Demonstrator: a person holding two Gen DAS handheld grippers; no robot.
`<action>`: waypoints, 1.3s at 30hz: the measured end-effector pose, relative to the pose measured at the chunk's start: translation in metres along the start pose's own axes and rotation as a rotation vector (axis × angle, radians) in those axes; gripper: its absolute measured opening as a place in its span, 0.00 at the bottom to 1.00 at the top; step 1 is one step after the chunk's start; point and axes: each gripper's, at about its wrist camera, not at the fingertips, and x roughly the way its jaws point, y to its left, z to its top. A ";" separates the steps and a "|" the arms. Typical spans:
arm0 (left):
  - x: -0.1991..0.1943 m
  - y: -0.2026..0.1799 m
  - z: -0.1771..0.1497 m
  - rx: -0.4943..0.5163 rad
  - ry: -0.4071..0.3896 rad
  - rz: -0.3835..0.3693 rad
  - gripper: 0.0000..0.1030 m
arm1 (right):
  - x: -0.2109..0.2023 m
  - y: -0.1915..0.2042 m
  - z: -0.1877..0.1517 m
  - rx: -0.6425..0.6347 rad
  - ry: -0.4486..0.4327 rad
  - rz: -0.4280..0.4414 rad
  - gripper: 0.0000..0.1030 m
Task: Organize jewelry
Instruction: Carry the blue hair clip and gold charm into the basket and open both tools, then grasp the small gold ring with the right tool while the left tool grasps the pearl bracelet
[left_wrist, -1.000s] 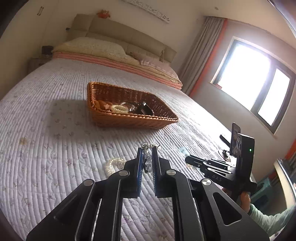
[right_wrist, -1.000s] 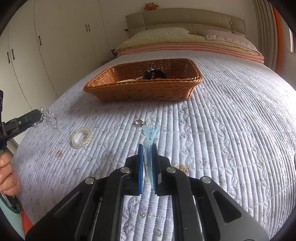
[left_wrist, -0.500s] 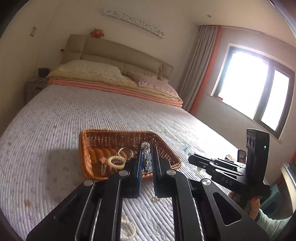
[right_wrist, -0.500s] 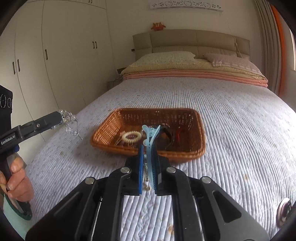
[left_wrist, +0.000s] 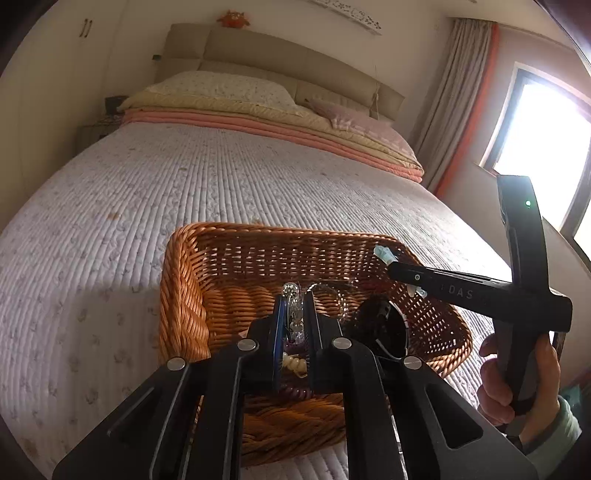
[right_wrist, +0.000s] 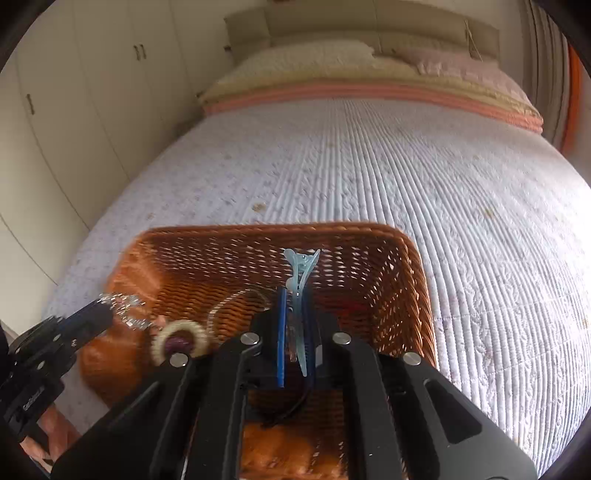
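While I am holding both tools over the wicker basket (left_wrist: 184, 295), my left hand-held gripper (left_wrist: 294, 295) is clamping a sparkling silver jewelry piece (left_wrist: 291, 306) between its blue pads, which are standing almost together. In the right wrist view this same piece (right_wrist: 127, 308) is hanging from the tip of the left tool above the left part of the basket (right_wrist: 406, 295). My right hand-held gripper (right_wrist: 295, 306) is also pressing its pads together, and it is gripping a light blue hair clip (right_wrist: 301, 269); the forked end of the clip is pointing up and forward above the inside of the basket. In the left wrist view the right tool (left_wrist: 404, 271) is coming in from the right, over the right rim, and my hand (left_wrist: 517, 376) is gripping its handle.

The basket is lying on the bed (left_wrist: 258, 184), on a pale quilted cover. Inside it, a cream beaded bracelet (right_wrist: 181, 341) with something purple in its middle is lying near the left side, a thin ring-shaped piece (right_wrist: 236, 302) is resting beside it, and a dark round object (left_wrist: 384, 325) is sitting toward the right; I cannot tell what that is.
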 end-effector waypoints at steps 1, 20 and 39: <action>0.003 0.003 0.000 -0.002 0.008 0.009 0.07 | 0.005 -0.003 0.001 0.009 0.012 -0.002 0.07; -0.039 -0.005 -0.007 -0.006 -0.032 -0.036 0.44 | -0.029 -0.006 -0.016 0.045 0.001 0.017 0.34; -0.126 -0.010 -0.111 0.000 0.019 0.080 0.44 | -0.092 0.039 -0.143 -0.064 -0.071 0.090 0.34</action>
